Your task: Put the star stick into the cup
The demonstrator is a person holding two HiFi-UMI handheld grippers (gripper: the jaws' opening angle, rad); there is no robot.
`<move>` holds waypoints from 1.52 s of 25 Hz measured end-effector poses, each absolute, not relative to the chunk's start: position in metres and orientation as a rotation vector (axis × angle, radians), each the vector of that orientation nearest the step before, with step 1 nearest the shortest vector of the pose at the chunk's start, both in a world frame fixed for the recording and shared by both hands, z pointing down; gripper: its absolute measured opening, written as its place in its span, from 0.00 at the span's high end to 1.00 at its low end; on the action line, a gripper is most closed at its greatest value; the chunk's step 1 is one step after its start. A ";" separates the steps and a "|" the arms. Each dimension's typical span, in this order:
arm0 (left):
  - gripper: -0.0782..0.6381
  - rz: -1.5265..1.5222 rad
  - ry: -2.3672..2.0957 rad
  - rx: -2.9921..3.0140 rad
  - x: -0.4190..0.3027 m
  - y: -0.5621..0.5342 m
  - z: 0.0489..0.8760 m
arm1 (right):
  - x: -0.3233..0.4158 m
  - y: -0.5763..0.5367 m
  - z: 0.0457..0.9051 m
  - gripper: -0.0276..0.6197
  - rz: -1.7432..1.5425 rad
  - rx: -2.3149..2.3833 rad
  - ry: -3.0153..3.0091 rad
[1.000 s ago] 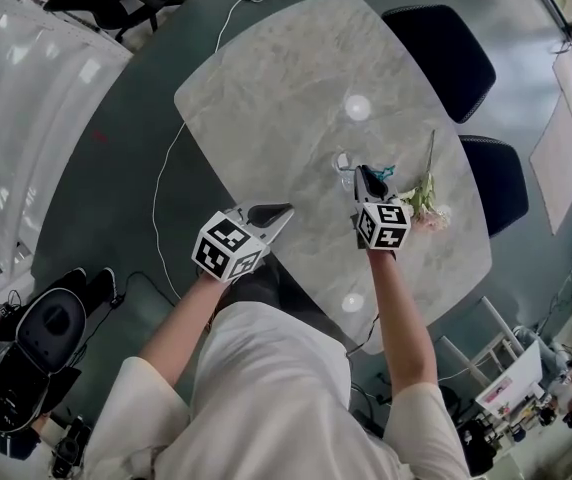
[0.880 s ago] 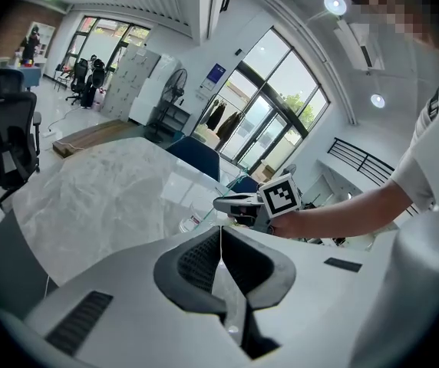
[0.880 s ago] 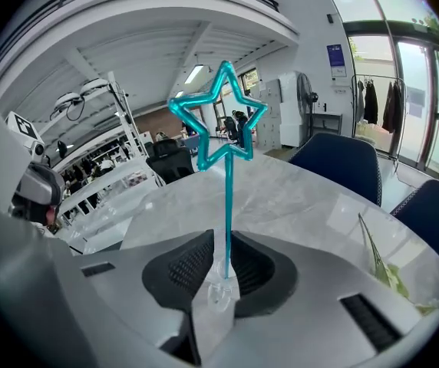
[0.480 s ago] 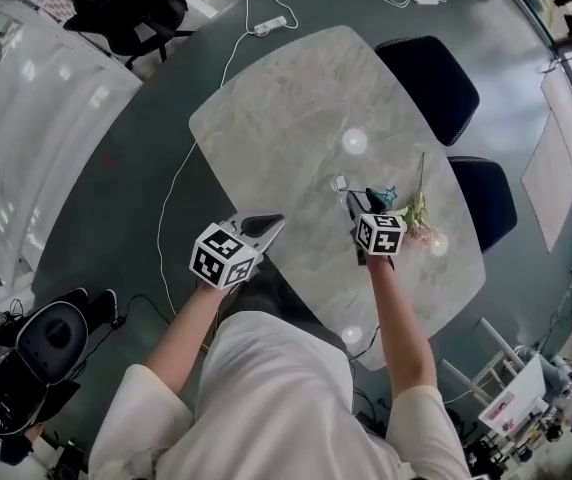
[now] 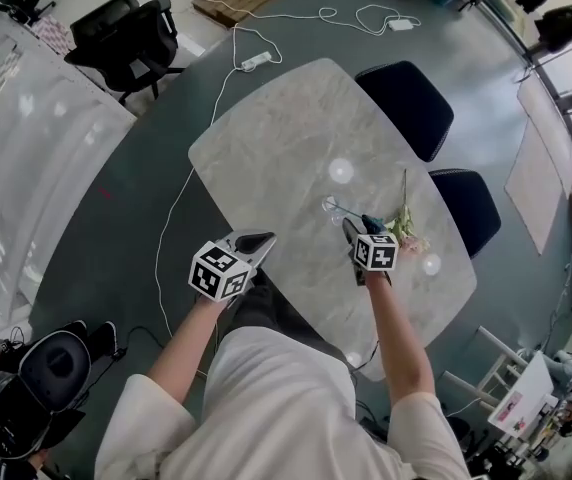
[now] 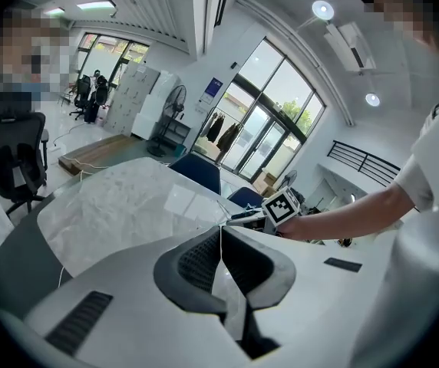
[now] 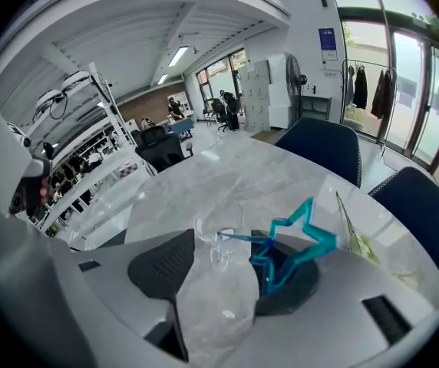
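Note:
A clear glass cup (image 7: 218, 234) stands on the marble table (image 5: 266, 158) just ahead of my right gripper (image 7: 227, 261). The blue star stick (image 7: 295, 245) slants from it: the thin end reaches the cup's rim, and the star leans on the right-hand pad. The right jaws are opening, wide apart, and are not pressing on the stick. In the head view the right gripper (image 5: 358, 230) sits at the table's near right, beside the cup (image 5: 332, 206). My left gripper (image 5: 254, 242) hovers at the near table edge, its jaws (image 6: 221, 240) shut on nothing.
A pink flower with a long green stem (image 5: 404, 220) lies on the table right of the right gripper. Two dark blue chairs (image 5: 406, 103) stand at the far right side. A white cable (image 5: 171, 198) runs along the floor left of the table.
The right jaws have spread apart and let go of the star stick, which now rests with its end at the cup. The left gripper has stayed shut in about the same place.

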State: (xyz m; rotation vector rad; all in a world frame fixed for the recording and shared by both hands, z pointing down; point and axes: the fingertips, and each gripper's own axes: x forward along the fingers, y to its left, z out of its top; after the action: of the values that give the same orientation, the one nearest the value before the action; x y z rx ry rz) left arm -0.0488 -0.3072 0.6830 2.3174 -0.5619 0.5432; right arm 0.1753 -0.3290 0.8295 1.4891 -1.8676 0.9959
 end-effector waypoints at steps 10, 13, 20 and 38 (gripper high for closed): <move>0.86 0.543 -0.454 2.393 -0.031 -0.302 0.655 | 0.180 -0.302 0.799 0.59 0.960 1.557 -1.840; 0.86 0.550 -0.417 2.416 -0.025 -0.302 0.647 | 0.182 -0.297 0.777 0.59 0.929 1.596 -1.856; 0.86 0.571 -0.333 2.493 0.008 -0.289 0.617 | 0.193 -0.276 0.712 0.59 0.795 1.631 -1.929; 0.86 0.455 -0.390 2.642 0.071 -0.229 0.507 | 0.223 -0.179 0.519 0.87 0.603 1.808 -2.214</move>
State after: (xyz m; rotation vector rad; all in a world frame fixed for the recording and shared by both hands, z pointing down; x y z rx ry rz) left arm 0.0705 -0.2285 0.5067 2.6423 -0.3898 0.4548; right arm 0.2233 -0.1793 0.5192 1.8080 -2.2142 0.6027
